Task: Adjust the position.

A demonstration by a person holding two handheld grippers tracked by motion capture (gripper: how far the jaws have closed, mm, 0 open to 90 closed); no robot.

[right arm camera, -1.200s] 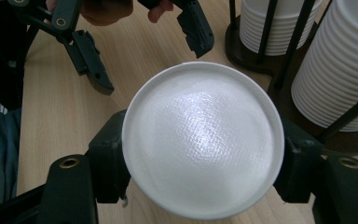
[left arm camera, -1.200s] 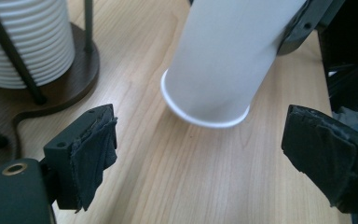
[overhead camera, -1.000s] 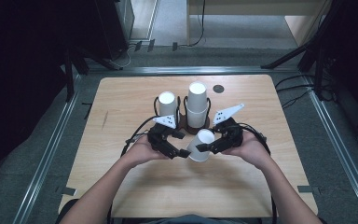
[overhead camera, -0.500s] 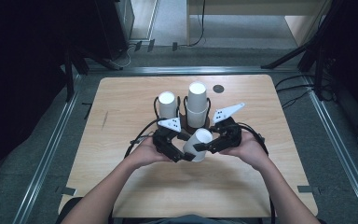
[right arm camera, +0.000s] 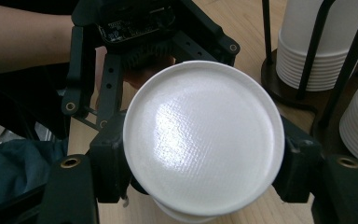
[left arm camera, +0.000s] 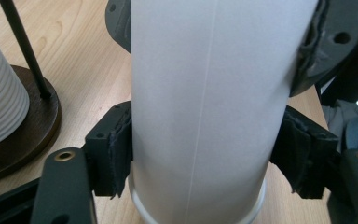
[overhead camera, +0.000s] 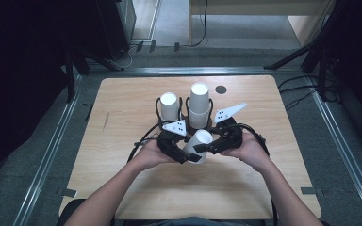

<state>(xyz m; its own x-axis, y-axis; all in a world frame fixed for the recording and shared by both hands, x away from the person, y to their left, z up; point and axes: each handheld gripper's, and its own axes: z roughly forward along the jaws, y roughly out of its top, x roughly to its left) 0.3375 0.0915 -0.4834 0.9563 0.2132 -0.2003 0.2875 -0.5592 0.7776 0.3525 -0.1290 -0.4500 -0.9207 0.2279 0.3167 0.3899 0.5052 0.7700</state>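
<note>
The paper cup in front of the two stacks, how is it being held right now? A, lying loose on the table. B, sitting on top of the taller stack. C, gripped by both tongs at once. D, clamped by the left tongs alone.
C: the paper cup sits between the left tongs and the right tongs, and each gripper view shows black pads pressed against its sides.

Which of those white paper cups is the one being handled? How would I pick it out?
Start at the wooden table and find the two stacks of white cups standing in dark wire holders near its middle. Just in front of them, nearer the person, one white cup is clamped between both grippers. Unlike the upright stacks, it is single and tilted, off the table.
</note>
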